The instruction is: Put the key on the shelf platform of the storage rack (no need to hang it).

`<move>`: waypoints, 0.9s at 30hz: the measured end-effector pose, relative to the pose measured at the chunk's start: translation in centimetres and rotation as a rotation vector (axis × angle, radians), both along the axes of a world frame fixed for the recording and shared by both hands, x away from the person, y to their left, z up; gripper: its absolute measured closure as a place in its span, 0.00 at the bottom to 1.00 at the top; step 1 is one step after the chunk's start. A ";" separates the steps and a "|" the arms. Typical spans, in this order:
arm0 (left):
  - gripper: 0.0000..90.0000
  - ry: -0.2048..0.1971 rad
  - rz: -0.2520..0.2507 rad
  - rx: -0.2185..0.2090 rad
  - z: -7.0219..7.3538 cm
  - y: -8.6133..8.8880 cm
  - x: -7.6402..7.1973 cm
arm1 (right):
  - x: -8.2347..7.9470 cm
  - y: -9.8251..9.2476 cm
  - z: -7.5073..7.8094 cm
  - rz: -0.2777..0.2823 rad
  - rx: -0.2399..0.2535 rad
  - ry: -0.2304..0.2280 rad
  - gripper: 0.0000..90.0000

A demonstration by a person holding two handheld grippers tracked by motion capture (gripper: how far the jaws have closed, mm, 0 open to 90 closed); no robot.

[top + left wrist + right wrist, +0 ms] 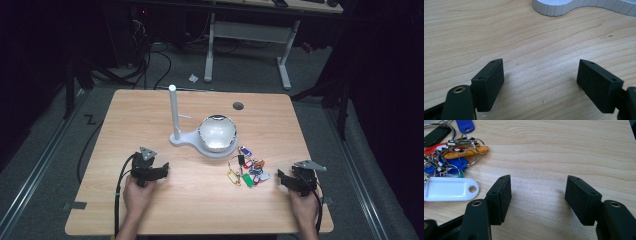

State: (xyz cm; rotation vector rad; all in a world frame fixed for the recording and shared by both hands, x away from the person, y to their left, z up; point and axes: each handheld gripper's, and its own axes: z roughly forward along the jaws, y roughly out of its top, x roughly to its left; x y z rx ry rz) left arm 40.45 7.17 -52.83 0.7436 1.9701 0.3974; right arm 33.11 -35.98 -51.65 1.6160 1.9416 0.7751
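Key tags: a tangled bunch of coloured plastic key tags on metal split rings lies flat on the table, right of centre, just in front of the white stand and near the right gripper; in the right gripper view a white plastic tag lies closest to that gripper's left jaw, beside it but not touching.
Right gripper: the black two-jaw right gripper rests low over the wood just right of the bunch, jaws wide apart with only bare table between them.
Left gripper: the black two-jaw left gripper sits well apart from the tags on the left half of the table, jaws wide and holding nothing, facing the stand's base.
Stand: a white plastic stand with an upright post carries a shiny, rounded silver bowl on its round base, just behind the tags.
Risk, snagging: the rings look interlinked, so lifting one tag would likely drag the whole bunch along.
Risk, slipping: the tags are thin and flat on the wood; jaws closing from above could slide off or push them away.
Risk, knocking: a dragged bunch could strike the stand, since it lies so near.
Surface: a pale wooden tabletop with visible grain and a dark round cable hole near the far edge.
Room: dim, grey floor, cables on the floor, a white-legged desk beyond the table.
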 end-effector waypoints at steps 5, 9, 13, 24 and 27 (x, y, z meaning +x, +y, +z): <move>0.25 0.000 0.000 0.001 0.0 0.0 0.0 | 0.0 0.1 0.0 0.002 0.002 0.003 0.40; 0.25 0.001 0.002 -0.002 0.0 0.0 0.0 | 0.1 0.1 0.0 0.021 -0.001 0.007 0.35; 0.25 0.001 0.002 -0.002 0.0 0.0 0.0 | 0.1 0.1 0.0 0.027 -0.001 0.009 0.35; 0.25 0.002 0.004 -0.004 0.0 0.0 0.0 | 0.1 0.2 0.1 0.027 -0.005 0.017 0.35; 0.25 0.002 0.003 -0.003 0.0 0.0 0.0 | 0.1 0.2 0.1 0.023 -0.004 0.019 0.36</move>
